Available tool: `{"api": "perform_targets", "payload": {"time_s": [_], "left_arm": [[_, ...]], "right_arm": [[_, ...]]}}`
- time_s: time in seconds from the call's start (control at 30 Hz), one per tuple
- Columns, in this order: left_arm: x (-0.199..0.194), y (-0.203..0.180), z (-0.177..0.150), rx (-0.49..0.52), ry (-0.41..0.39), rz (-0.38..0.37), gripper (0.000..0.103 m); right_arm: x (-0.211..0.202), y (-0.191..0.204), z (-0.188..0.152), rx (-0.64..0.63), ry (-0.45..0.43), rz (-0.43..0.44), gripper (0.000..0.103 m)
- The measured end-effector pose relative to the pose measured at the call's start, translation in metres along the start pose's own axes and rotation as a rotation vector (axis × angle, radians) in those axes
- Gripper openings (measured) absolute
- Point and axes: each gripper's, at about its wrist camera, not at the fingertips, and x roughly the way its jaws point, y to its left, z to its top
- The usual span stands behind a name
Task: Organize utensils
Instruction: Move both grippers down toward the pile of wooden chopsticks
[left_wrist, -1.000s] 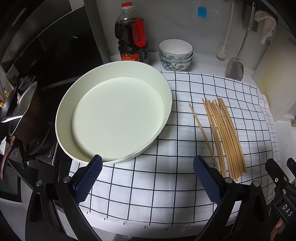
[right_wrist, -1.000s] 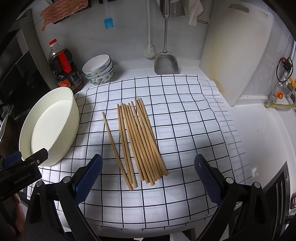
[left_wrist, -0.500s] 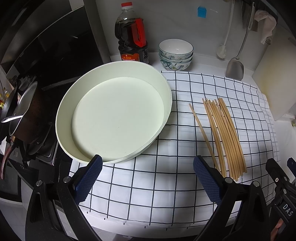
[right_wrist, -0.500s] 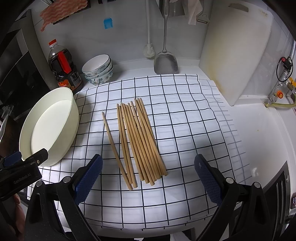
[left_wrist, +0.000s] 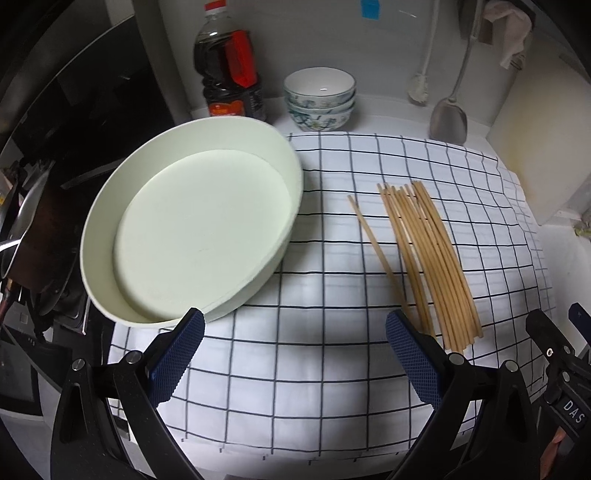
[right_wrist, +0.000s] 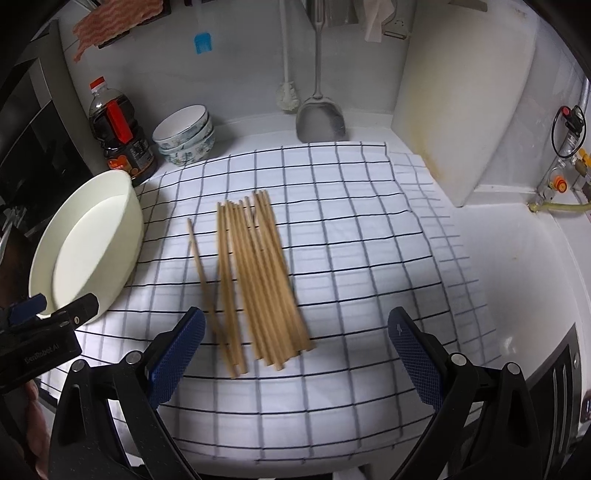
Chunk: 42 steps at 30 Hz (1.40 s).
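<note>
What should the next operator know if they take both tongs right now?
Left tongs: open, empty, hovering near the cream dish.
Right tongs: open, empty, facing the near ends of the chopsticks.
Chopsticks lie bundled on the checked cloth, one stray chopstick apart on the dish side.
Done: nothing moved; the dish is empty.
Left: presumably grasp the chopsticks, stray included, and put them in the dish.

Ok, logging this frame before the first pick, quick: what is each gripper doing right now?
Left gripper: open, holding nothing.
Right gripper: open, holding nothing, above the chopsticks.
</note>
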Motion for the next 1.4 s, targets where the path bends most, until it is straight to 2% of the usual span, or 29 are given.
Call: {"api": "perform_targets", "payload": {"time_s": [0.23, 0.43, 0.57, 0.73, 0.9, 1.1, 1.4], "left_arm": [[0.028, -0.036, -0.008, 0.028, 0.001, -0.054, 0.097], [0.057, -0.05, -0.01, -0.016, -0.006, -0.062, 0.097], [0.074, -0.054, -0.008, -0.065, -0.017, -0.056, 0.097], [0.089, -0.061, -0.007, -0.058, -0.028, 0.0, 0.097], [0.099, -0.061, -0.008, -0.072, -0.027, 0.001, 0.097], [0.106, -0.061, -0.007, -0.08, -0.028, 0.014, 0.097], [0.114, -0.063, -0.012, -0.076, -0.017, 0.027, 0.097]], "right_arm": [[0.029, -0.03, -0.001, -0.036, 0.008, 0.033, 0.095], [0.065, -0.04, 0.0, -0.081, 0.018, 0.047, 0.095], [0.089, -0.038, 0.004, -0.112, 0.025, 0.058, 0.095], [0.114, -0.04, 0.011, -0.124, 0.019, 0.055, 0.095], [0.132, -0.044, 0.015, -0.133, 0.021, 0.047, 0.095], [0.141, -0.039, 0.016, -0.159, 0.018, 0.065, 0.095], [0.141, -0.028, 0.014, -0.228, -0.006, 0.04, 0.094]]}}
